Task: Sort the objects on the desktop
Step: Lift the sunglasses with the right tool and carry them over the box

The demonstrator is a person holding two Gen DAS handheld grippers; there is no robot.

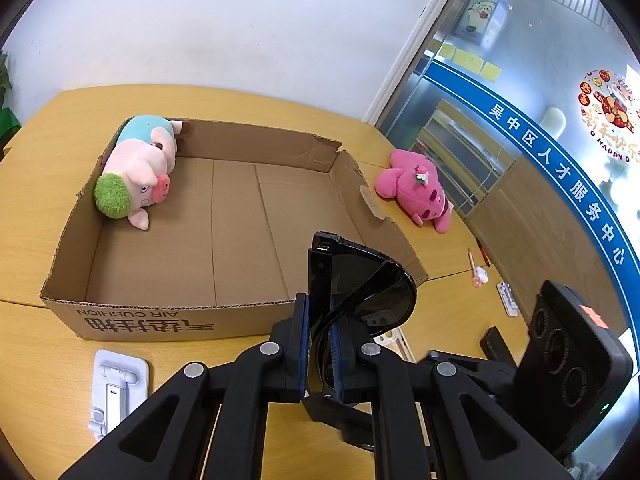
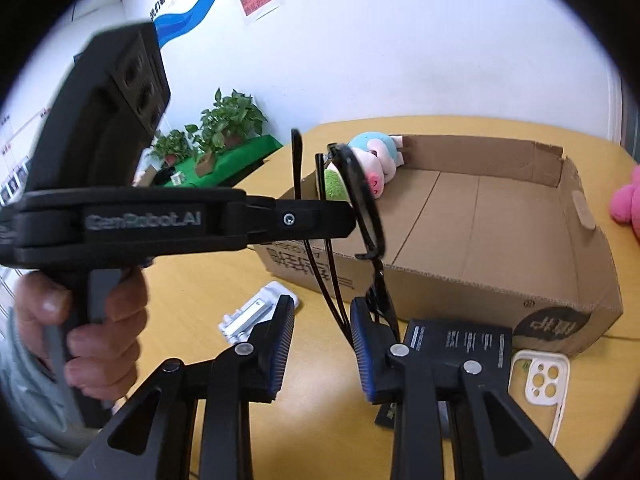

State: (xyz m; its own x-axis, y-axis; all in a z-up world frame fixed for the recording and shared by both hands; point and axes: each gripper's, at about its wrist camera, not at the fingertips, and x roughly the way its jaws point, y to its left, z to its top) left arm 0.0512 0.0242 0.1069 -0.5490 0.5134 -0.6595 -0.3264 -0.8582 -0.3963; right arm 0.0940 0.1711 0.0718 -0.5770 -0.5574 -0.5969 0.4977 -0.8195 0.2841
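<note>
My left gripper [image 1: 320, 336] is shut on black sunglasses [image 1: 360, 284] and holds them above the table near the front right corner of the open cardboard box [image 1: 224, 312]. In the right wrist view the left gripper [image 2: 344, 220] holds the sunglasses [image 2: 360, 196] just ahead of my right gripper [image 2: 322, 344], which is open and empty. A pig plush [image 1: 136, 168] with green hair lies in the box's far left corner, also visible in the right wrist view [image 2: 374, 160]. A pink plush [image 1: 420, 188] lies on the table right of the box.
A white phone stand [image 1: 114, 388] lies before the box. A black flat box [image 2: 460, 344] and a white phone case [image 2: 544, 380] lie near my right gripper. A pink pen [image 1: 474, 268] and a small white item [image 1: 507, 298] lie right. Potted plants [image 2: 224, 124] stand beyond the table.
</note>
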